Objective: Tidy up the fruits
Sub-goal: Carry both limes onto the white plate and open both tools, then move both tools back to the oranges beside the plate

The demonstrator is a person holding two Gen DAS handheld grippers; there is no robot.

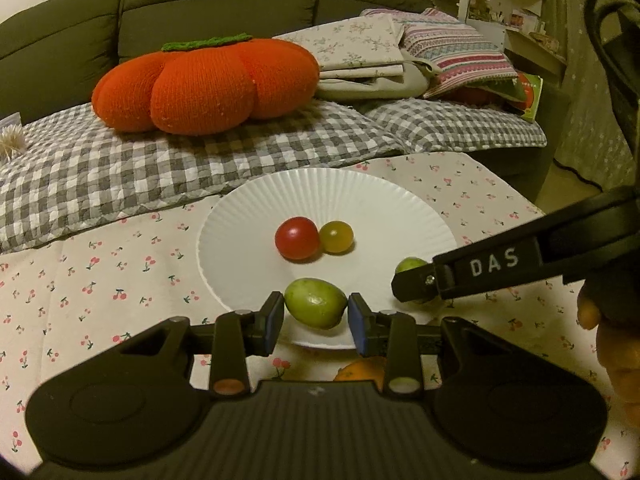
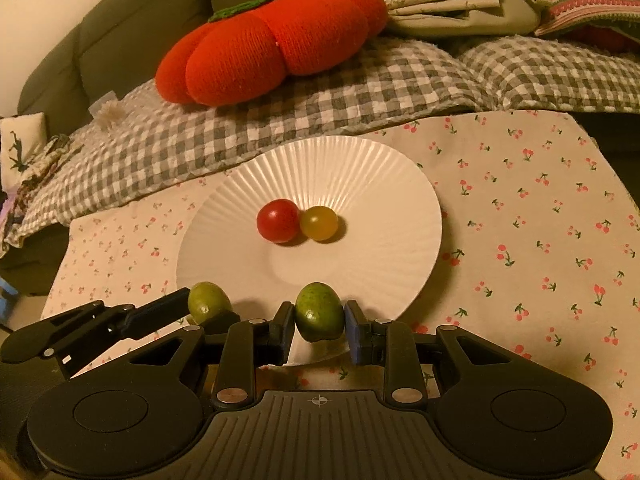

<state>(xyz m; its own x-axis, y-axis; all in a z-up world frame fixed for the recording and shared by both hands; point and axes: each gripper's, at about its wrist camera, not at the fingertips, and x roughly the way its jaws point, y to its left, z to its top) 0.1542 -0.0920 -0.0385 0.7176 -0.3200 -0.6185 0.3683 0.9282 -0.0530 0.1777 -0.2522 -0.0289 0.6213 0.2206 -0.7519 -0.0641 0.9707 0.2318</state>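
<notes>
A white fluted plate (image 1: 248, 208) (image 2: 360, 168) holds a red cherry tomato (image 1: 297, 237) (image 2: 278, 221) touching a yellow one (image 1: 336, 236) (image 2: 319, 223). My left gripper (image 1: 316, 318) is shut on a green fruit (image 1: 315, 303) over the plate's near rim; that fruit shows at the left in the right wrist view (image 2: 209, 302). My right gripper (image 2: 319, 330) is shut on another green fruit (image 2: 319, 312) above the plate's near edge; it shows from the side in the left wrist view (image 1: 412, 284), with its fruit (image 1: 409, 265) partly hidden behind its fingers.
The plate lies on a cherry-print cloth (image 1: 100, 280) (image 2: 540, 240). An orange fruit (image 1: 360, 372) lies under my left gripper. Behind are a checked blanket (image 1: 160, 160), an orange pumpkin cushion (image 1: 204, 84) (image 2: 272, 36), folded linens (image 1: 400, 52) and a sofa.
</notes>
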